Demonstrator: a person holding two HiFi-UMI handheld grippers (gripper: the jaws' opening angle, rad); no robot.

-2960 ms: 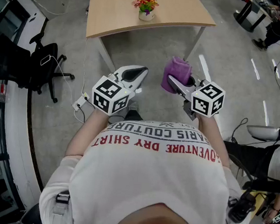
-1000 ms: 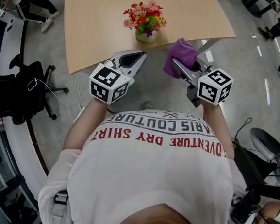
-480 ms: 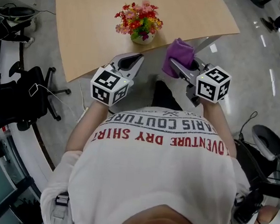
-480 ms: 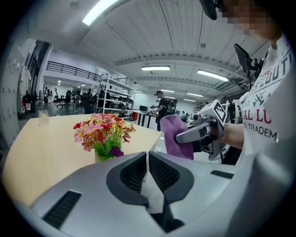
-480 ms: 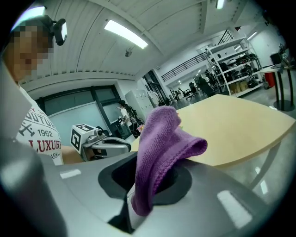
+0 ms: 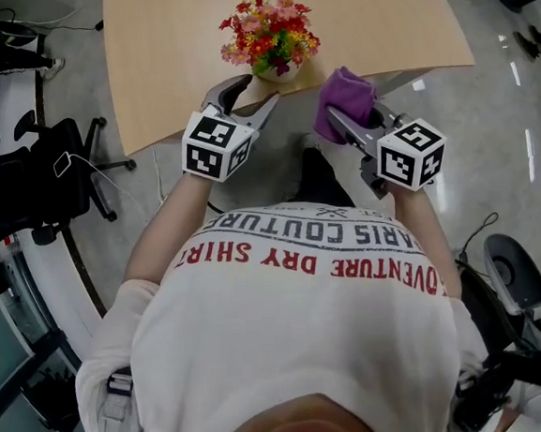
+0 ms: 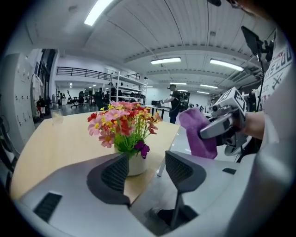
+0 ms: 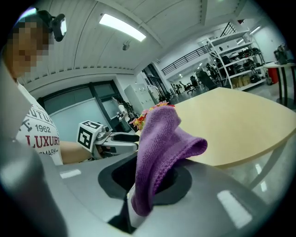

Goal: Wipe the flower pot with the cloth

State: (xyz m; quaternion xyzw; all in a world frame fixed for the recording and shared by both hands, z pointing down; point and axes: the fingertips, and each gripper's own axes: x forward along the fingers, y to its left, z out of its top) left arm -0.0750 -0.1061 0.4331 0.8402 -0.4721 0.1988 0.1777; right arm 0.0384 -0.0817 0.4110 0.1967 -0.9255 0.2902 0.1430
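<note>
The left gripper has its two dark ribbed jaws apart and opening, with nothing pressed between the pads. Through the gap its own view shows the small white round ceramic flower pot, which stands just ahead of the tips. In the head view the left gripper reaches over the near edge of the table, and the flower pot sits just beyond it, apart from the jaws.

The right gripper is clamped on a purple terry cloth. The cloth bunches up above the jaws and one fold droops down between them. In the head view the right gripper is held beside the left one, with the cloth just right of the pot and off the table's edge.

The pot carries a bunch of red, pink and yellow flowers. It rests near the front edge of a light wooden table. A black office chair stands on the grey floor to the left. The person wears a white printed T-shirt.
</note>
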